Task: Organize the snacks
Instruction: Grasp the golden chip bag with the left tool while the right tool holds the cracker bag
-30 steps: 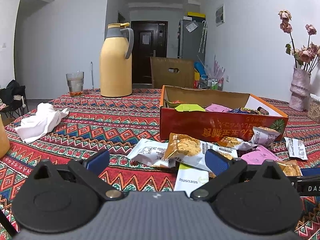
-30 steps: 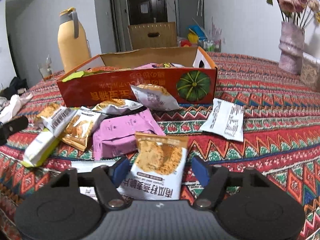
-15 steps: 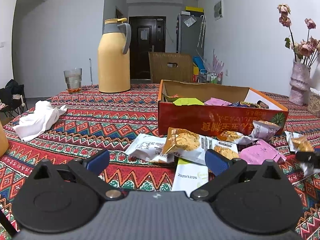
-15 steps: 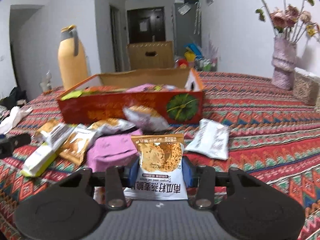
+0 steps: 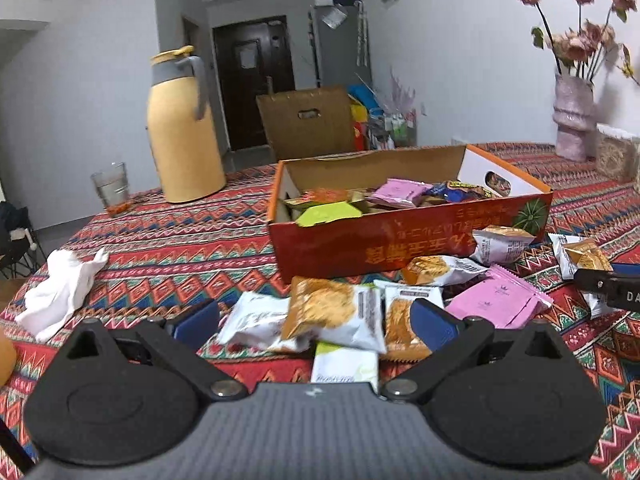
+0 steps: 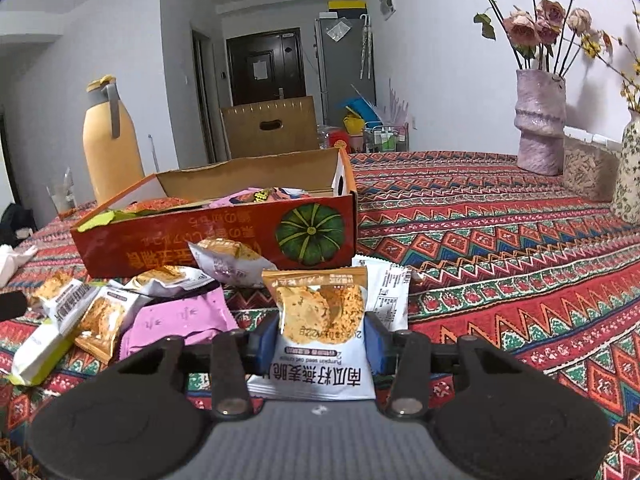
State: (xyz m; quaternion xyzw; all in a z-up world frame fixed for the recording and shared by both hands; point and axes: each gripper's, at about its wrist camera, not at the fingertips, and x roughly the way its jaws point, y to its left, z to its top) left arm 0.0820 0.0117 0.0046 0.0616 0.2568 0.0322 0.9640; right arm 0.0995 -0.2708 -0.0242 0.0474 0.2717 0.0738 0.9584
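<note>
My right gripper (image 6: 320, 340) is shut on a white and orange cracker packet (image 6: 320, 320), lifted a little off the cloth. Ahead stands the open orange box (image 6: 224, 236) with a pumpkin print, several packets inside. Loose snack packets lie in front of it, among them a pink packet (image 6: 180, 320). In the left wrist view my left gripper (image 5: 314, 322) is open above a heap of cracker packets (image 5: 332, 312) and a green and white packet (image 5: 344, 364). The orange box (image 5: 400, 240) stands beyond. The right gripper's tip (image 5: 608, 284) shows at the right edge.
A yellow thermos jug (image 5: 184, 132) and a glass (image 5: 110, 188) stand at the table's far left. White crumpled tissue (image 5: 60, 288) lies left. A pink vase (image 6: 538, 128) with dried flowers and a woven basket (image 6: 588, 168) stand far right. A brown carton (image 6: 272, 124) is behind the table.
The right gripper's jaws closed onto the cracker packet and raised it from the cloth. Both views have shifted and rolled a little; the left gripper stayed open.
</note>
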